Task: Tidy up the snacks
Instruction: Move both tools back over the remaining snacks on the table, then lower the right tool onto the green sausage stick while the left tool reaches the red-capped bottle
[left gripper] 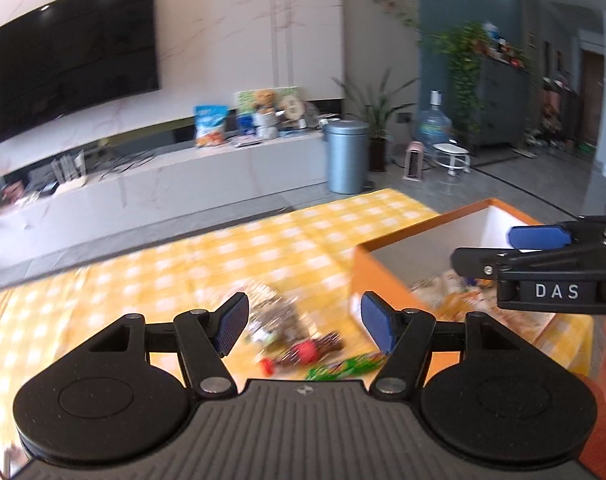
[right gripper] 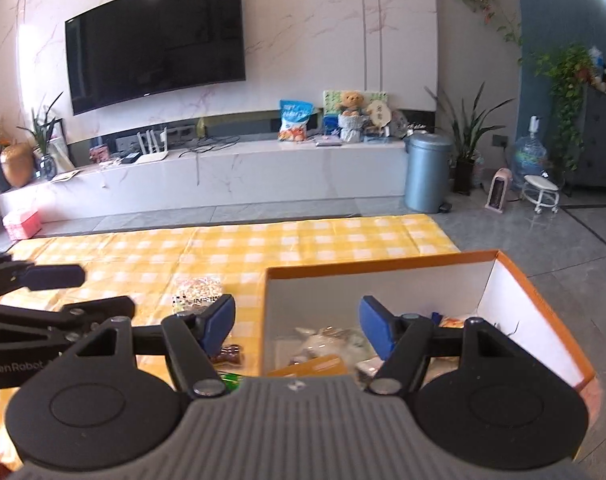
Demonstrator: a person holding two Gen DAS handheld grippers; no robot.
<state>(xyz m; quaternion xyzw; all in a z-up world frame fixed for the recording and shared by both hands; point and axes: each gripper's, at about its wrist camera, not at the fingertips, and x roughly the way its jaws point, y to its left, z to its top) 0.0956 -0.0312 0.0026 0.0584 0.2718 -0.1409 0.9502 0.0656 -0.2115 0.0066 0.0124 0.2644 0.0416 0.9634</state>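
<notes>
An orange box (right gripper: 543, 304) with white inner walls holds several snack packets (right gripper: 327, 344); it also shows in the left wrist view (left gripper: 387, 276). My right gripper (right gripper: 297, 330) is open and empty, over the box's left wall. My left gripper (left gripper: 303, 326) is open and empty, above loose snacks on the yellow checked cloth (left gripper: 223, 256): a clear packet (left gripper: 273, 316), a red and brown wrapped sweet (left gripper: 307, 352) and a green wrapper (left gripper: 347, 366). A clear packet of pale pieces (right gripper: 197, 292) lies left of the box. The left view is blurred.
The right gripper (left gripper: 515, 252) reaches in over the box from the right in the left wrist view. The left gripper (right gripper: 55, 292) shows at the left edge of the right wrist view. Beyond the cloth are a TV bench (right gripper: 223, 176) and a grey bin (right gripper: 427, 172).
</notes>
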